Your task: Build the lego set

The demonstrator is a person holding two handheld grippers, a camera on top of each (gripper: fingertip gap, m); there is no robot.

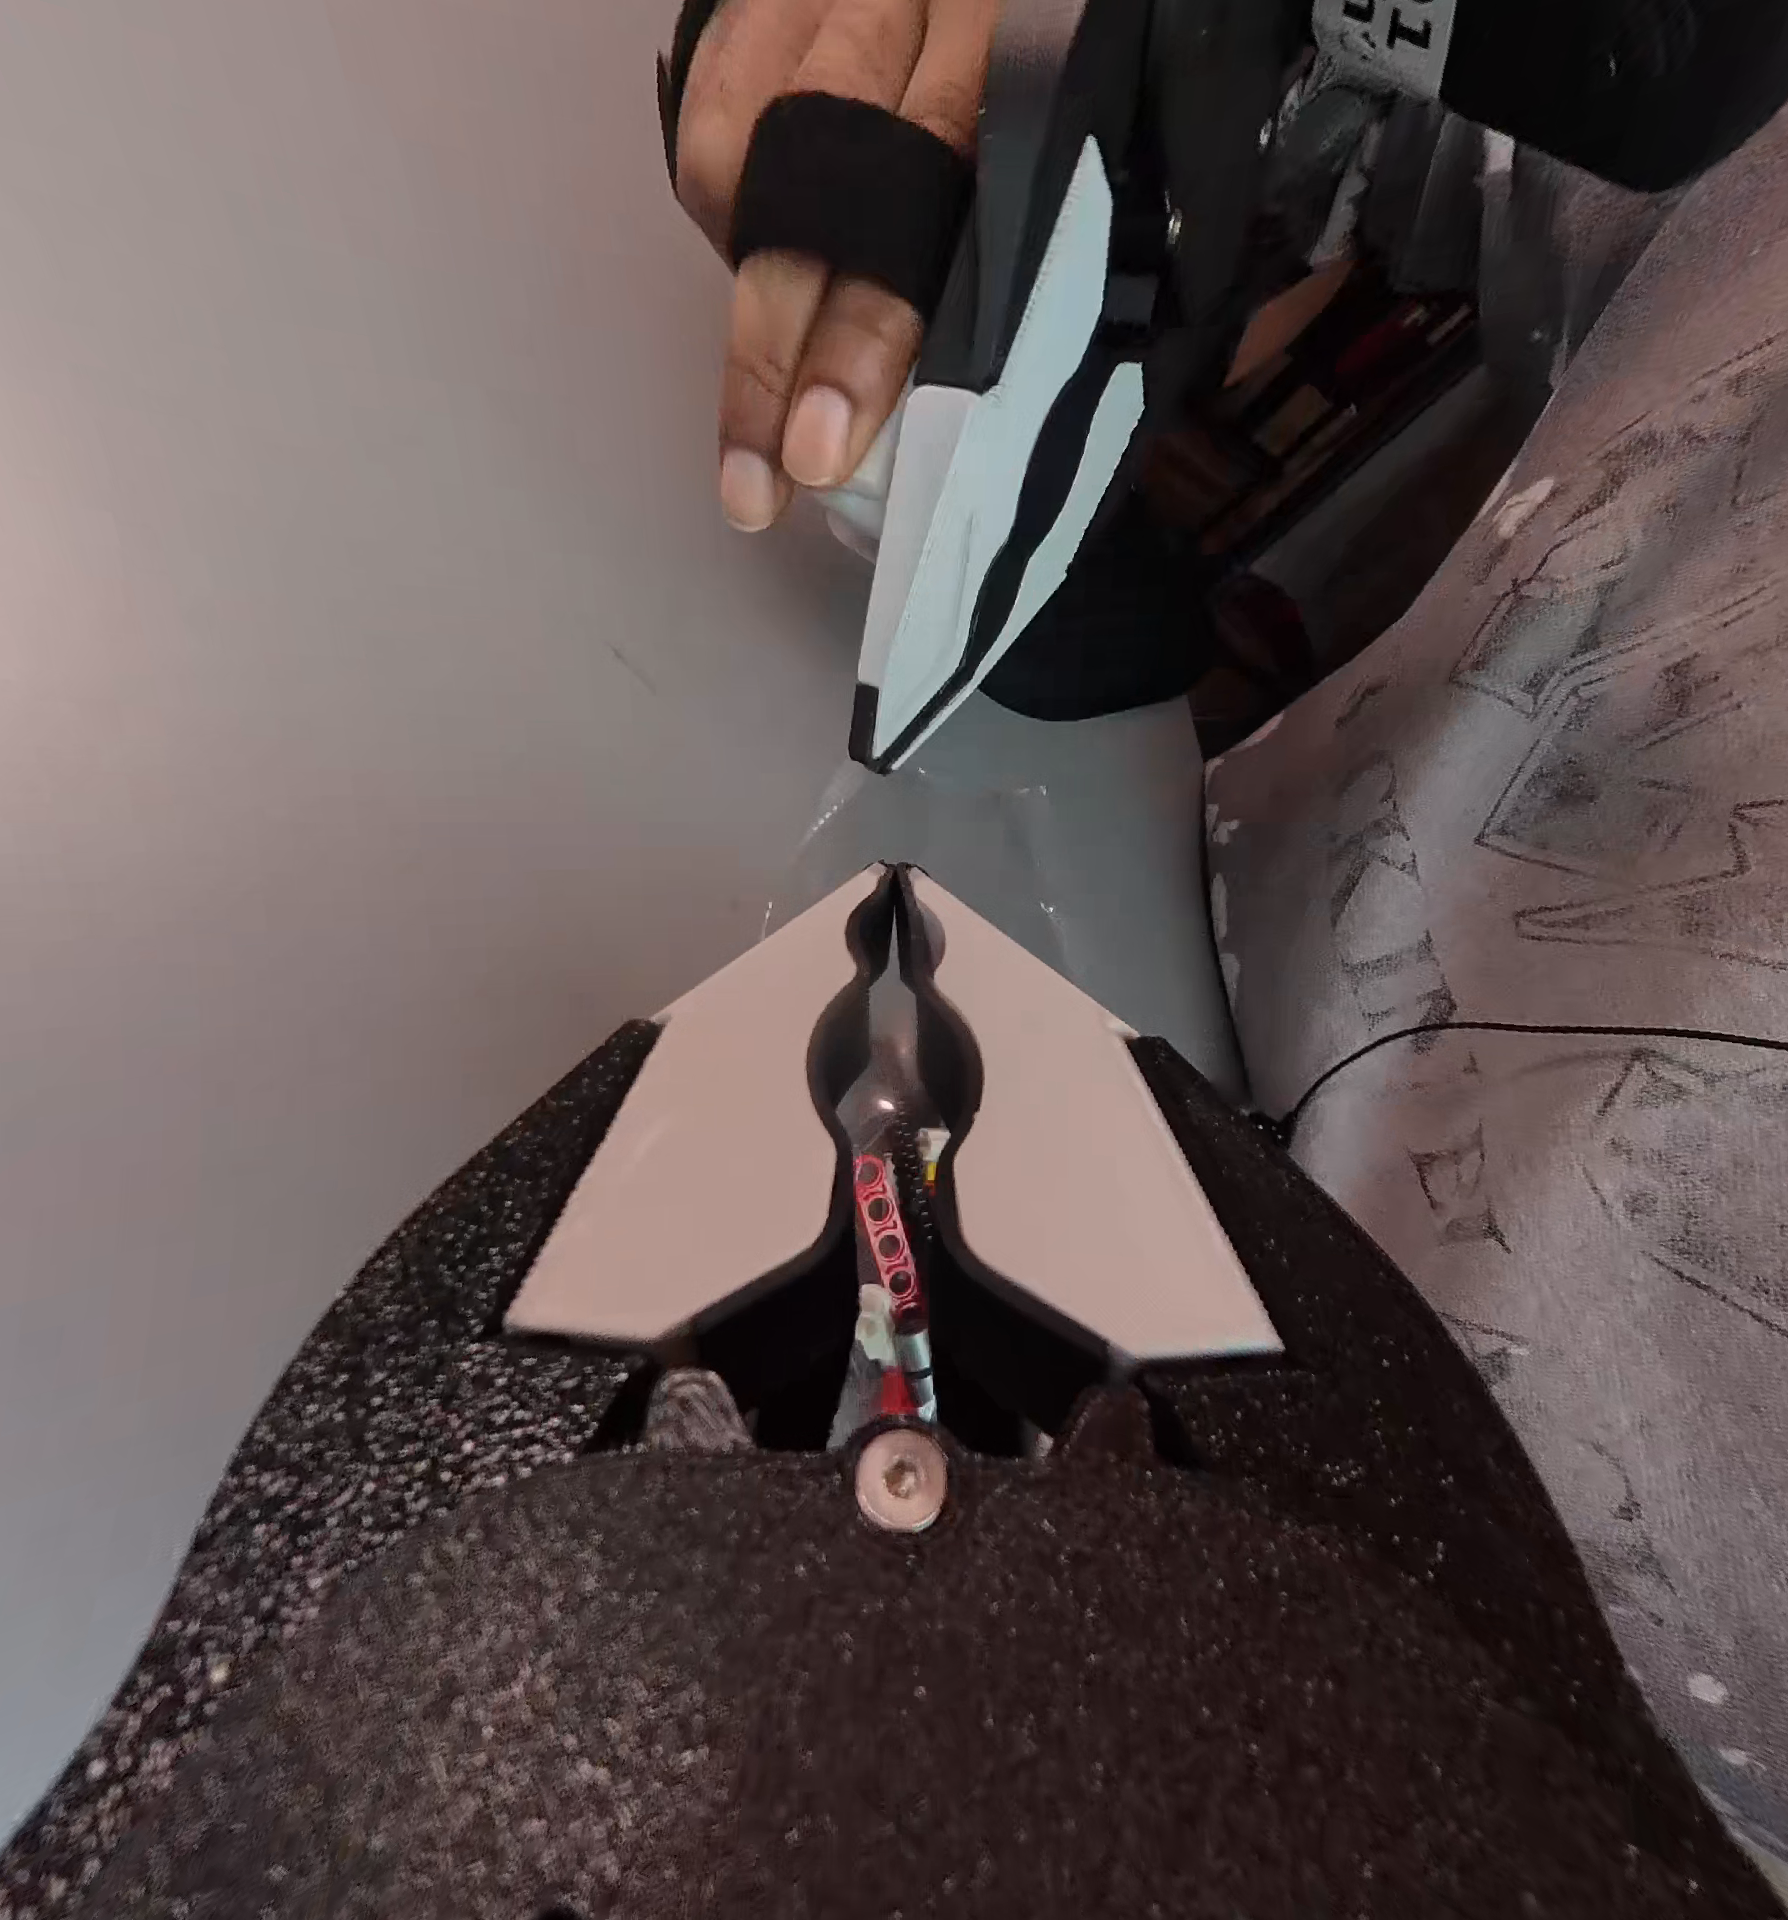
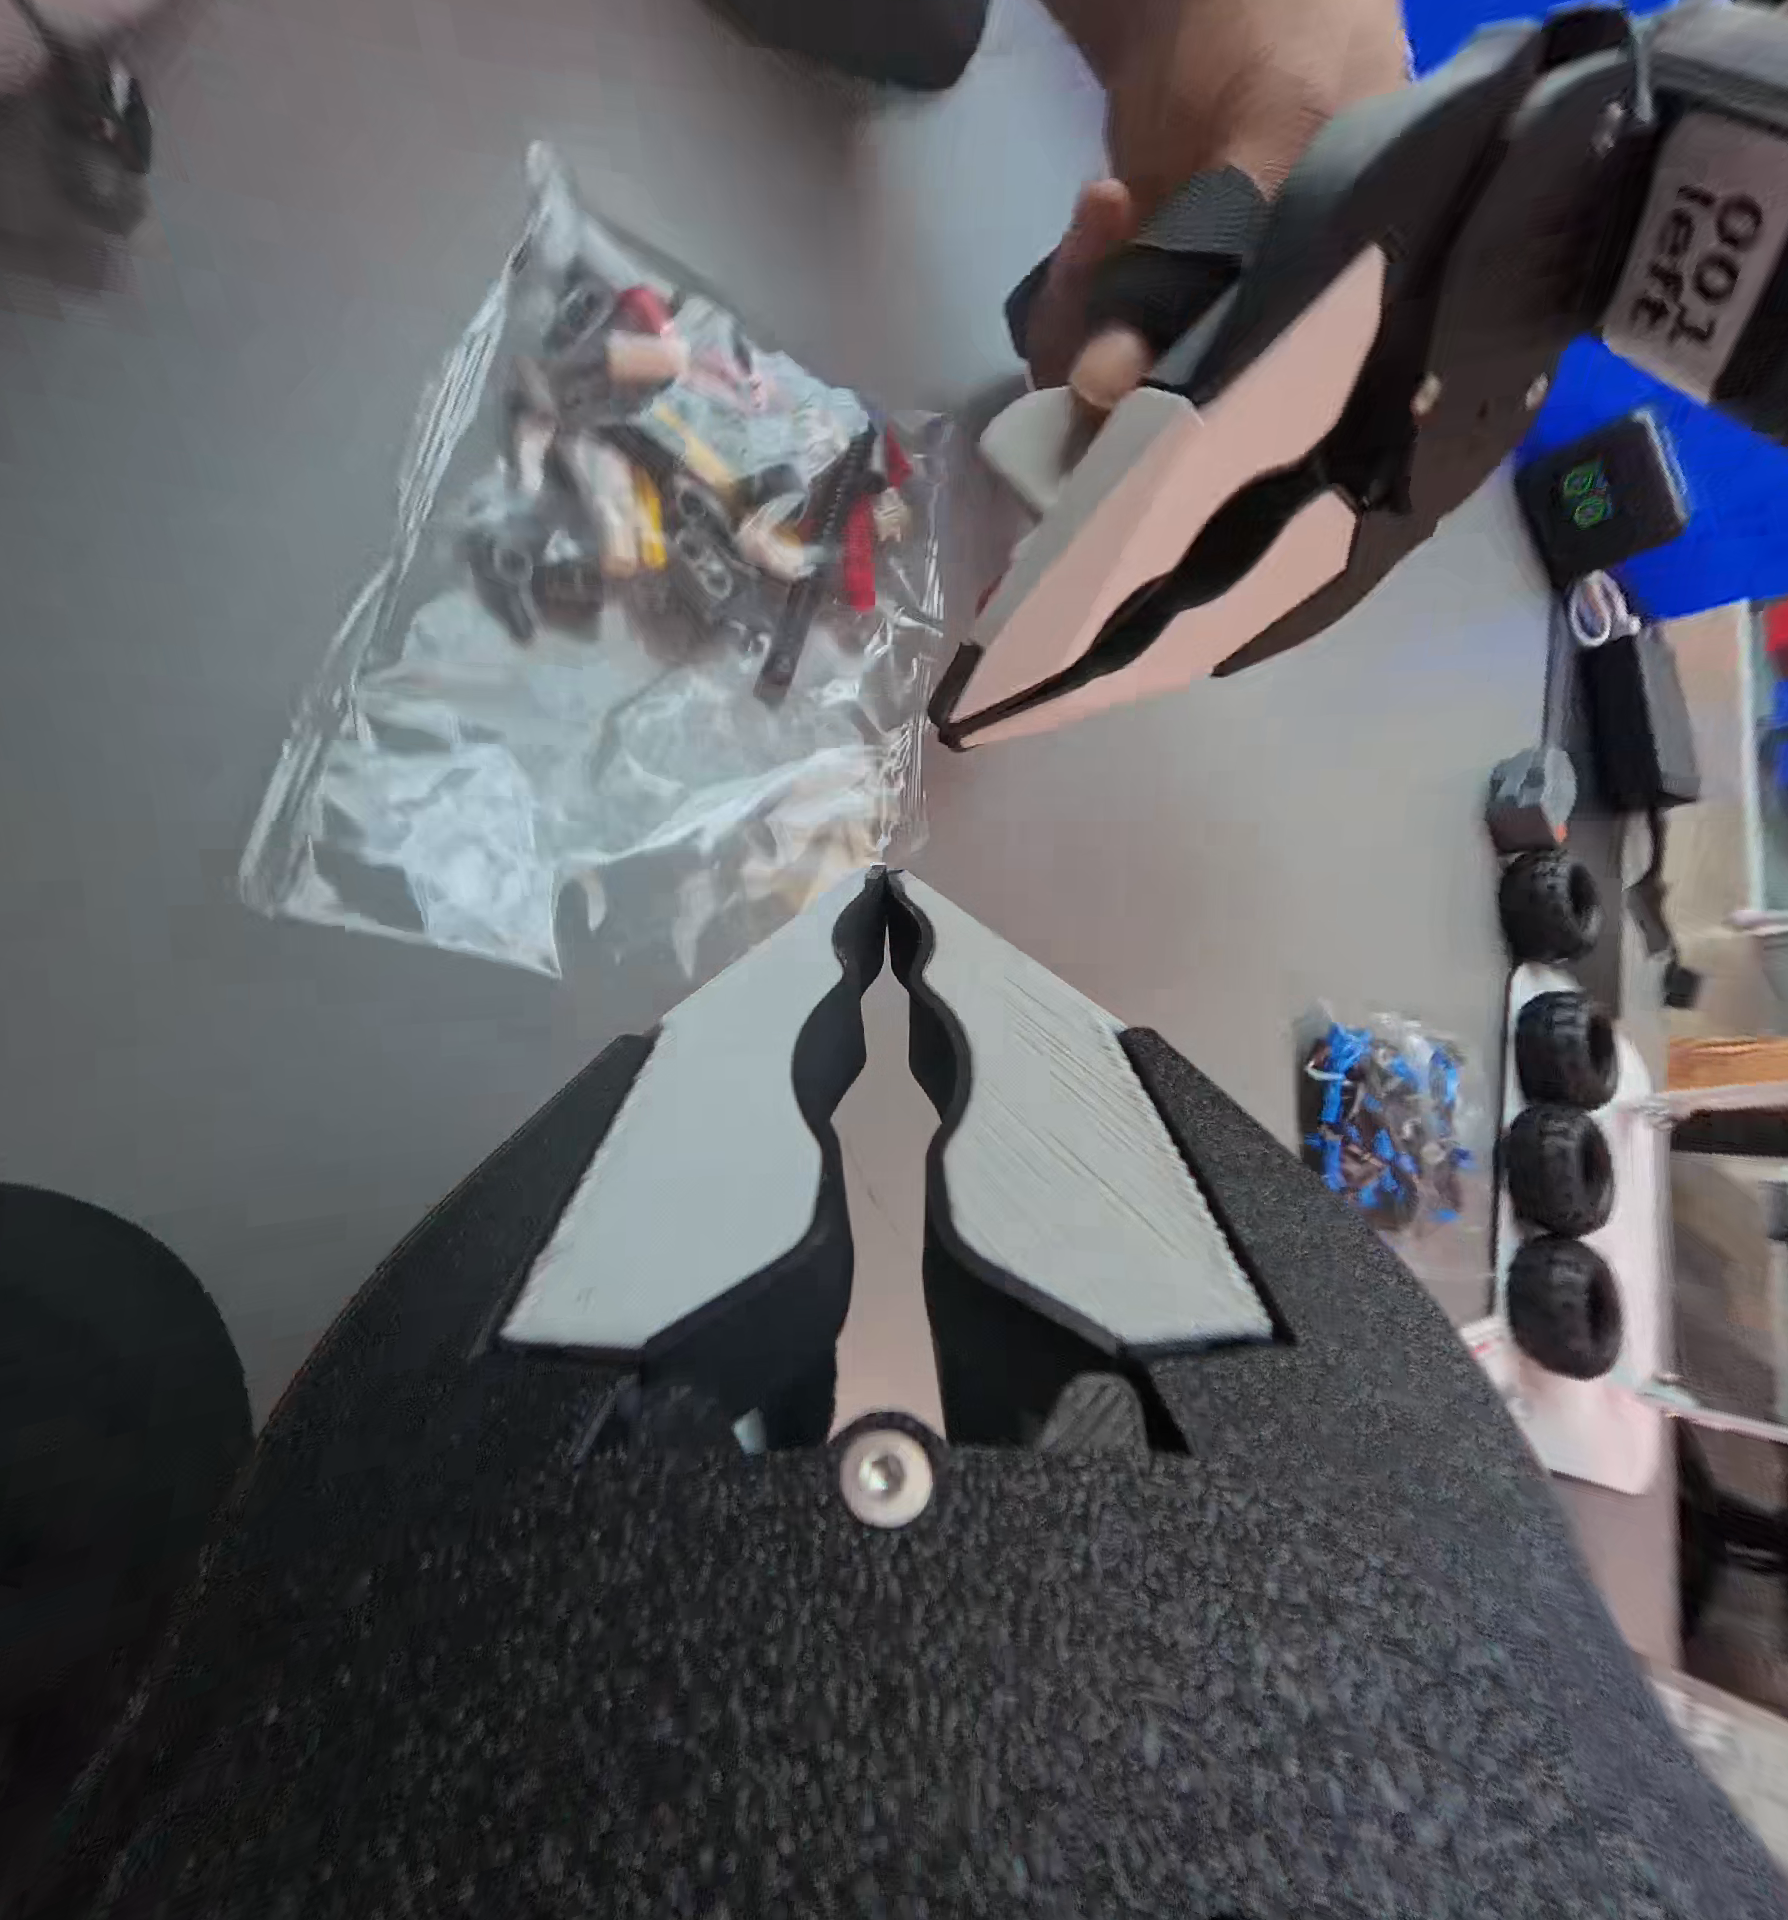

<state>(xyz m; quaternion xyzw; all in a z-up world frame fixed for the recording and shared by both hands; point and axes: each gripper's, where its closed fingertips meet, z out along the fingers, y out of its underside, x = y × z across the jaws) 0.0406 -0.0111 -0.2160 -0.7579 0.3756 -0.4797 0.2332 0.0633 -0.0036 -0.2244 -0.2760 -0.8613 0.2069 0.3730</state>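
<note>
Clear bag [image 2: 599, 665] of mixed lego pieces, crumpled, on grey table [image 2: 194, 520]

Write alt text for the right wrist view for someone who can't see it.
Two hand-held grippers, the right hand-held gripper near and the left hand-held gripper beyond, both shut, pinch the edge of a clear bag of small building pieces on a grey table. Four black tyres line the right side.

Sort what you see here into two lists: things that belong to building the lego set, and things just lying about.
Belongs to the job:
clear bag of lego pieces
small bag of blue pieces
four black tyres
left gripper, shut at the big bag's edge
right gripper, also shut there

Lying about:
black cable
dark round object
</note>
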